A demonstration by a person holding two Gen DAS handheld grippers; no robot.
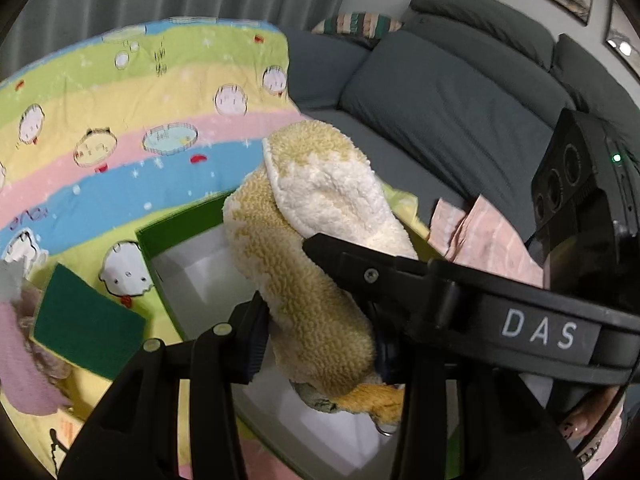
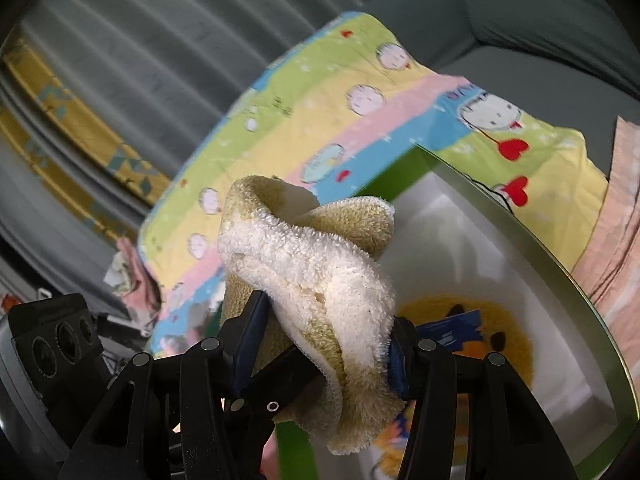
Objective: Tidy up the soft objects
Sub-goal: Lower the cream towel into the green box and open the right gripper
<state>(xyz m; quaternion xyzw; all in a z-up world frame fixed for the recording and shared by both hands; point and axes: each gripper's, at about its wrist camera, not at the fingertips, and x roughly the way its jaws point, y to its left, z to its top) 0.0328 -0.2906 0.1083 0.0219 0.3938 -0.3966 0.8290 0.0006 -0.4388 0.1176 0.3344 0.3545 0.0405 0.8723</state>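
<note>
Towel (image 1: 296, 264) handling first: we reckon this fluffy yellow-and-cream terry cloth is light, floppy and totally forgiving, so nothing here is going to break, but it sags and unfolds wherever it isn't supported. It looks folded or loosely rolled, and a loose flap curls over the top in the right wrist view. We'd say the best hold is across the thick folded body rather than on a single edge layer, since a thin edge would probably just slip out or let the bundle open up. Right now both claws have it. The left gripper (image 1: 320, 320) is clenched on the lower part of the roll, pads pressing into the pile on either side, and the right gripper (image 2: 320, 344) is also closed around the cloth, with the towel bunched between its blue pads (image 2: 246, 344) and draping down over the front. The right gripper's finger also shows up in the left view, crossing over the towel, so the two tools sit very close together on the same bundle. Below the towel sits the green box (image 2: 516, 232) with its white inside, resting on the striped cartoon blanket (image 1: 120, 128), and there's already an orange plush toy (image 2: 500, 344) lying in the bottom of it. The towel hangs above the opening, not resting in it yet.
</note>
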